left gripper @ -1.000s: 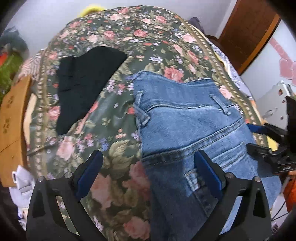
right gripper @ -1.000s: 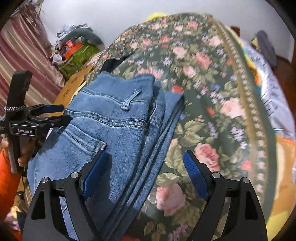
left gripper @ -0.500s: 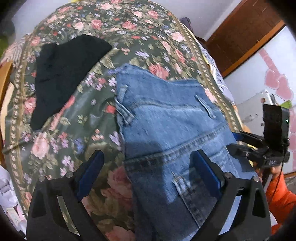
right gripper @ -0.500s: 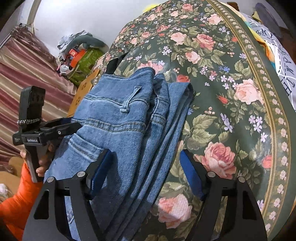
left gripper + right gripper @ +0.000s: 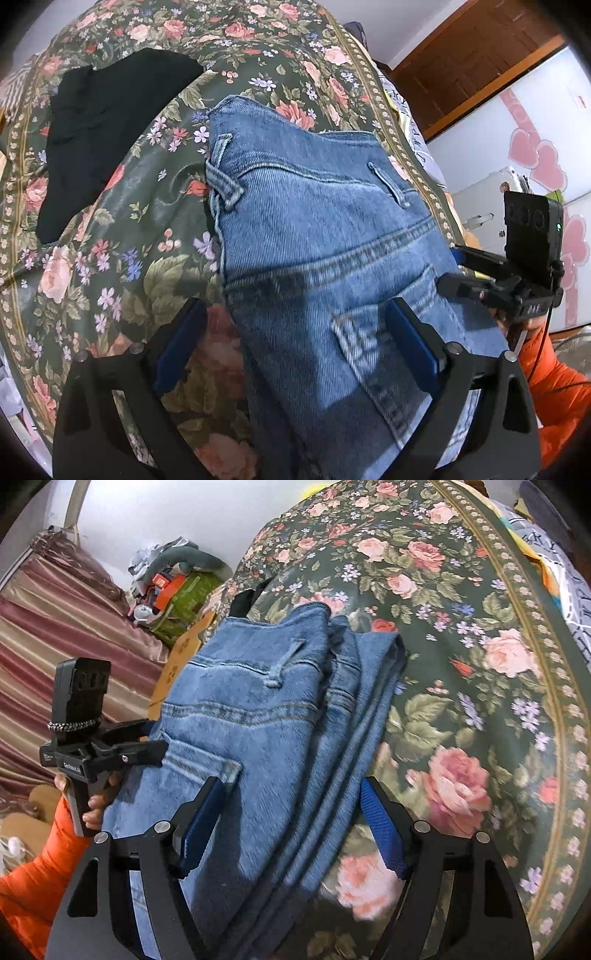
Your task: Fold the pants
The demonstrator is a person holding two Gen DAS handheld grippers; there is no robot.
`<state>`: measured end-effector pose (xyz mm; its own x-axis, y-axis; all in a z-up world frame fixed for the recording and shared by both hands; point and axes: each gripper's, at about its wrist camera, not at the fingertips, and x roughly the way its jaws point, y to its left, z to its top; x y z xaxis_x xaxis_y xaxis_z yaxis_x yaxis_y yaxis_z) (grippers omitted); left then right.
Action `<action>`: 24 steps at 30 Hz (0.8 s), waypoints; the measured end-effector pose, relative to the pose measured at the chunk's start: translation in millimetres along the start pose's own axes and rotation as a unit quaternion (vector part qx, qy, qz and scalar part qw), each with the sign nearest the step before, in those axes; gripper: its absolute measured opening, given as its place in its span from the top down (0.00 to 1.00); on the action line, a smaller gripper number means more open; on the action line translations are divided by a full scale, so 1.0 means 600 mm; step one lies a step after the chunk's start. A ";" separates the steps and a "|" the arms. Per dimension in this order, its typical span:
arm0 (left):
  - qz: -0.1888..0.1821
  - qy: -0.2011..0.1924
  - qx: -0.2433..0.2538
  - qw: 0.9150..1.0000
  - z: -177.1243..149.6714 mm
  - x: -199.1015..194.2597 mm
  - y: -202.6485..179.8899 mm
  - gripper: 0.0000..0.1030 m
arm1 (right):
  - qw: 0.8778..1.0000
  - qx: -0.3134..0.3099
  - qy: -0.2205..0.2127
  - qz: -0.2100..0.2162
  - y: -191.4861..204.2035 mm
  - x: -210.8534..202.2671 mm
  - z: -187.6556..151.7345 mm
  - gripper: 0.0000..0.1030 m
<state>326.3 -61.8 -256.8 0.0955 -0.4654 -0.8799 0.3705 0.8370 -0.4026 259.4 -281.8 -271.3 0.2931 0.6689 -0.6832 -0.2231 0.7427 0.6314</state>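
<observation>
Folded blue jeans (image 5: 314, 221) lie on a floral bedspread (image 5: 110, 277), waistband away from me, back pocket near. My left gripper (image 5: 291, 314) hovers open over their left edge, one finger above the bedspread and the other above the denim. In the right wrist view the jeans (image 5: 258, 720) show stacked layers along their right side. My right gripper (image 5: 293, 786) stands open astride those layers, pads clear of the cloth. Each gripper also shows in the other's view: the right gripper (image 5: 454, 269) at the jeans' right edge, the left gripper (image 5: 147, 738) at their left edge.
A black garment (image 5: 103, 122) lies folded on the bedspread left of the jeans. A person's orange sleeve (image 5: 33, 878) holds the left gripper. A pile of clutter (image 5: 173, 587) and a striped curtain (image 5: 55, 627) are beyond the bed's left side, a wooden door (image 5: 480, 62) to its right.
Both wrist views have tipped down toward the jeans, which now fill more of each frame. The right gripper's fingers stand a little closer together than a second ago.
</observation>
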 end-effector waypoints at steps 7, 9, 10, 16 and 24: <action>-0.008 0.005 0.019 1.000 0.027 0.024 -0.024 0.10 | 1.000 0.014 -0.008 0.006 -0.003 0.015 0.015 0.45; -0.006 0.001 0.027 1.000 0.026 0.021 -0.030 0.16 | 1.000 0.023 -0.013 0.011 -0.005 0.013 0.016 0.53; -0.008 -0.004 0.027 1.000 0.025 0.016 -0.031 0.18 | 1.000 0.021 -0.015 0.014 -0.003 0.012 0.016 0.59; 0.007 -0.045 0.027 0.999 0.016 -0.025 -0.040 0.49 | 0.999 -0.009 -0.031 -0.012 0.027 0.003 0.028 0.77; 0.015 -0.123 0.044 0.991 0.003 -0.124 -0.053 0.64 | 0.995 -0.070 -0.074 -0.023 0.103 -0.025 0.064 0.80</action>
<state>309.4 -54.2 -178.1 0.3267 -0.5056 -0.7986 0.4428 0.8283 -0.3433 277.2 -247.3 -208.1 0.4370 0.6299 -0.6421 -0.3310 0.7764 0.5364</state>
